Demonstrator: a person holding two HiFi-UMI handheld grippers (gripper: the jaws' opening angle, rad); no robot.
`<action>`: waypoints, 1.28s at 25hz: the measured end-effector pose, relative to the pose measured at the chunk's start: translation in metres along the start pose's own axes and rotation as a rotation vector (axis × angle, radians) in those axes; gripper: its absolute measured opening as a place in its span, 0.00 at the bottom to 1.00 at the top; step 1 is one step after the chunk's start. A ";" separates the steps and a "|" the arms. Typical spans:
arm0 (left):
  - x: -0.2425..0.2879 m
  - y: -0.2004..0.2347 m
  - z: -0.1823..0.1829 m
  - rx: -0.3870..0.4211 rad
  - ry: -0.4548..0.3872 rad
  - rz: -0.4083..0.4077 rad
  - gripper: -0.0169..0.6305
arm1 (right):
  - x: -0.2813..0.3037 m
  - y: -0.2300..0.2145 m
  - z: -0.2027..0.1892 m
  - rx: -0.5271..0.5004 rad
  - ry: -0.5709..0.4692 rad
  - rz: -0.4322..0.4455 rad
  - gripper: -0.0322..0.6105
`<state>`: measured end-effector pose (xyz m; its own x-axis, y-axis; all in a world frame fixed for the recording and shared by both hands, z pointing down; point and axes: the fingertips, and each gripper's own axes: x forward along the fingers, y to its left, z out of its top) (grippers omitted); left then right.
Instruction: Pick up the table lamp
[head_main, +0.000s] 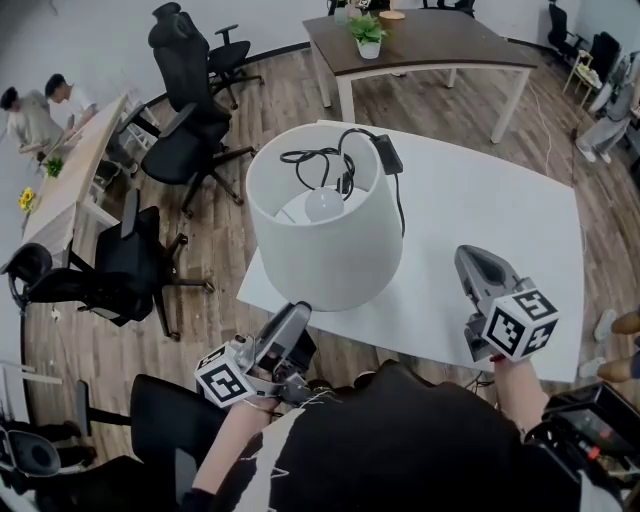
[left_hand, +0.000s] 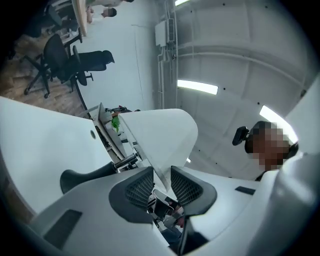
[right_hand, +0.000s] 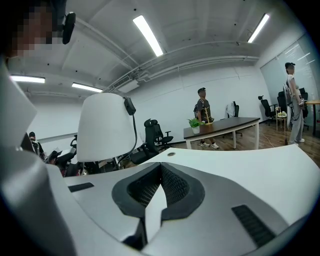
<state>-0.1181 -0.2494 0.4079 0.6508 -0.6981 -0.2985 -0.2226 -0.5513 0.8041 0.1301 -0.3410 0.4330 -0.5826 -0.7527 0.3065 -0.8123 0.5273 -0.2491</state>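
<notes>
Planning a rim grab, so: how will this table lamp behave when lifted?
The lampshade looks thin, so it probably flexes at the left claw. The loose cord piled inside may swing out. Being wide, it likely tips easily.

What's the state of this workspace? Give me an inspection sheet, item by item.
Surface: white table, wood floor around it.
Job's things: table lamp, white-shaded, at the table's near left edge; its base is not seen.
Clutter: nothing seen.
Grippers: left gripper open, the lamp's lower rim between its jaws; right gripper shut, empty.
Cables: black cord bundled in the lamp's open top.
Surroundings: office chairs, brown desk, people at a side desk.
</notes>
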 end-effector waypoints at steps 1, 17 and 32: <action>0.003 0.000 0.000 -0.017 -0.003 -0.016 0.21 | 0.002 -0.001 0.000 0.001 0.000 0.002 0.07; 0.054 -0.001 0.029 -0.112 -0.100 -0.135 0.11 | 0.021 -0.002 -0.004 0.020 0.008 0.017 0.07; 0.093 0.011 0.050 -0.109 -0.082 -0.119 0.09 | 0.056 0.045 -0.026 0.057 0.045 0.204 0.08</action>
<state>-0.0959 -0.3428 0.3631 0.6052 -0.6685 -0.4322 -0.0647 -0.5825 0.8103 0.0597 -0.3493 0.4630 -0.7363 -0.6137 0.2851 -0.6756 0.6426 -0.3615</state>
